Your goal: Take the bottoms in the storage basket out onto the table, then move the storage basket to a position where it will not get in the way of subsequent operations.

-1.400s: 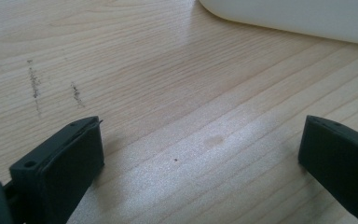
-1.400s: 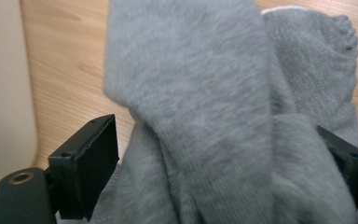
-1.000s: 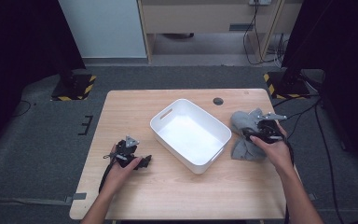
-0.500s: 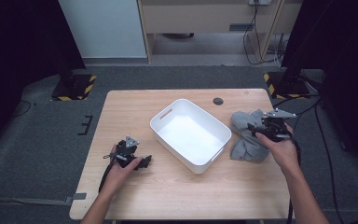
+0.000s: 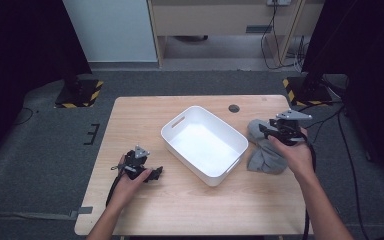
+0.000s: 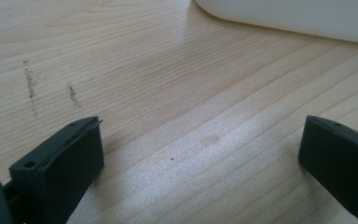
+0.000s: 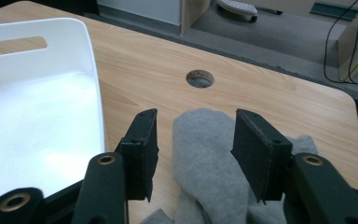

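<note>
A crumpled grey sock [image 5: 266,154] lies on the wooden table [image 5: 145,117] right of a white plastic bin [image 5: 224,176]. My right gripper [image 5: 271,132] hovers over the sock's far end. In the right gripper view the sock [image 7: 205,158] sits between the jaws of this gripper [image 7: 196,140], which have just been closing; a strip of wood still shows beside the left pad. My left gripper [image 5: 154,173] rests on the table left of the bin. Its jaws [image 6: 200,158] stand wide open over bare wood.
The bin [image 7: 91,60] has handle slots and nothing inside; its wall [image 6: 284,14] lies just beyond the left gripper. A round cable hole [image 5: 234,108] sits near the table's far edge, also beyond the sock [image 7: 200,78]. Dark floor and stands surround the table.
The right gripper has risen a little over the sock and its jaws have narrowed around it. The left hand and gripper have stayed put.
</note>
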Demonstrator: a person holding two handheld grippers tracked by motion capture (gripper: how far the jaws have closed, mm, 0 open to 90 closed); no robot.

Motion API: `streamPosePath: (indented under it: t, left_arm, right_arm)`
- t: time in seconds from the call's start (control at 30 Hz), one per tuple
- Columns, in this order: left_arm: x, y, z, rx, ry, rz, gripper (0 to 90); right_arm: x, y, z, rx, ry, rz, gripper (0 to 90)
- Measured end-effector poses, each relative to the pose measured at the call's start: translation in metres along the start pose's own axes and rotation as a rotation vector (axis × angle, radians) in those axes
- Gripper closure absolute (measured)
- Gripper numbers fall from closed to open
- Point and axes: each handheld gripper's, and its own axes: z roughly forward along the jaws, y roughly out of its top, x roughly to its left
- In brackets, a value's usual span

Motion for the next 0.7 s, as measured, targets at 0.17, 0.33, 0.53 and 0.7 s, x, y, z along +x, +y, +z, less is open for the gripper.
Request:
streamPosePath:
  t: [0.17, 0.33, 0.53, 0.7]
  left_arm:
    - [0.000, 0.000, 0.000, 0.000, 0.001, -0.001, 0.0]
    - [0.000, 0.000, 0.000, 0.000, 0.000, -0.001, 0.0]
    - [0.000, 0.000, 0.000, 0.000, 0.000, -0.001, 0.0]
    - [0.000, 0.000, 0.000, 0.000, 0.000, -0.001, 0.0]
  right_arm:
    - [0.009, 0.009, 0.006, -0.017, 0.033, -0.010, 55.9]
    - [0.021, 0.014, 0.012, -0.014, 0.050, -0.041, 50.4]
    - [0.027, 0.013, 0.022, 0.007, 0.090, -0.025, 42.3]
    - [0.032, 0.008, 0.031, 0.045, 0.120, -0.034, 39.1]
